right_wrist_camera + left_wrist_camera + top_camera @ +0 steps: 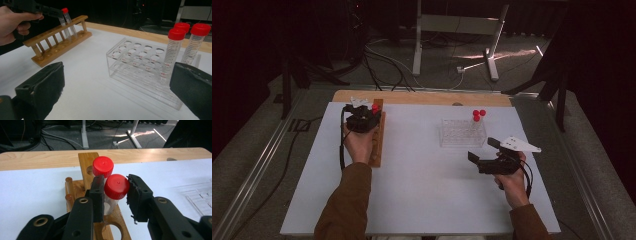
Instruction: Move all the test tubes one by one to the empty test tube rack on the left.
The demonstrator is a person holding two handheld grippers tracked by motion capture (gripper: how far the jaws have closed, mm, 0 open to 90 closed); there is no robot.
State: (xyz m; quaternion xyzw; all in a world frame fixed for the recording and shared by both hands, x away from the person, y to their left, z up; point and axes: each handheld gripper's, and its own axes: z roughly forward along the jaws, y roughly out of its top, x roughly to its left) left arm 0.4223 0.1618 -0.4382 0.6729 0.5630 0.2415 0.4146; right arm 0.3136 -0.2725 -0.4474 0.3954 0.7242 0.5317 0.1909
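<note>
My left gripper [116, 195] is shut on a clear tube with a red cap [116, 186], which stands in a hole of the wooden rack [86, 161]. Just behind it in the same rack stands a second red-capped tube [103, 166]. From above, the left gripper [364, 114] sits over the far end of the wooden rack [377, 145]. My right gripper [482, 150] is open with nothing between its jaws, just in front of the clear plastic rack [459, 135]. That clear rack [140, 62] holds three red-capped tubes [176, 50] at its far right corner.
The white tabletop [422, 190] is ringed by a wooden edge [422, 97] at the far side. Beyond it the floor holds cables and a white table frame [452, 30]. The person's other hand [15, 22] shows at the wooden rack [57, 47].
</note>
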